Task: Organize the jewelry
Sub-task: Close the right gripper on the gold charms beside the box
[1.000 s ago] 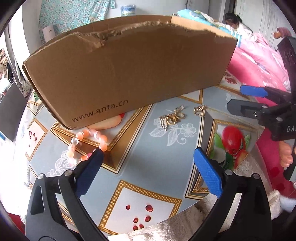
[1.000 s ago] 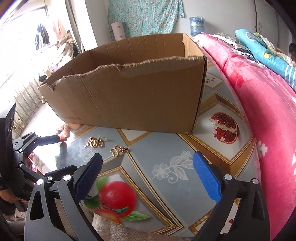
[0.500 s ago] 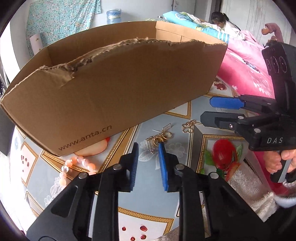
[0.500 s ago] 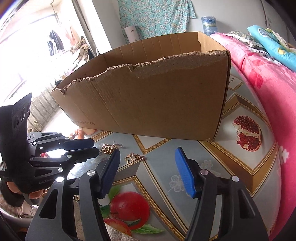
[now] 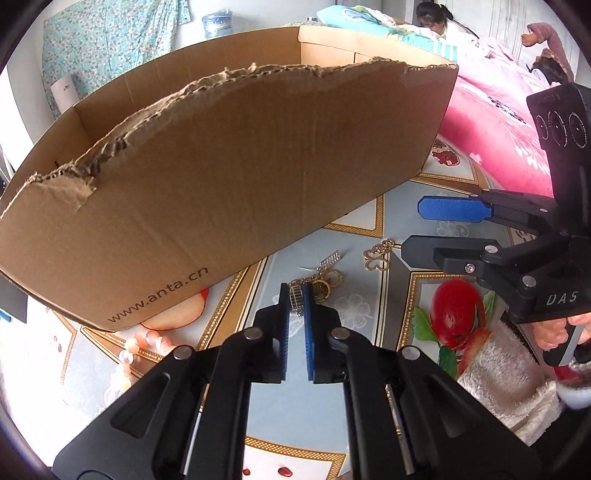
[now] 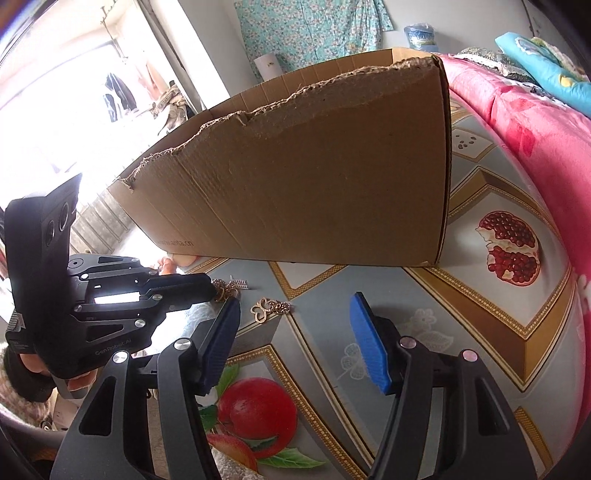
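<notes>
the left hand-held gripper (image 5: 295,295) pinches a small gold earring (image 5: 296,298) just in front of the cardboard box (image 5: 229,177), likely to drop it inside, while the right hand-held gripper (image 6: 295,325) waits open near the gold brooch (image 6: 266,308).

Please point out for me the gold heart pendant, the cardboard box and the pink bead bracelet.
gold heart pendant (image 5: 376,254), left wrist view, on its linked gold hearts.
cardboard box (image 5: 236,177), left wrist view, on its front wall.
pink bead bracelet (image 5: 129,347), left wrist view, on a bead near the box.

pink quilt (image 5: 491,122), floral curtain (image 6: 314,33)
</notes>
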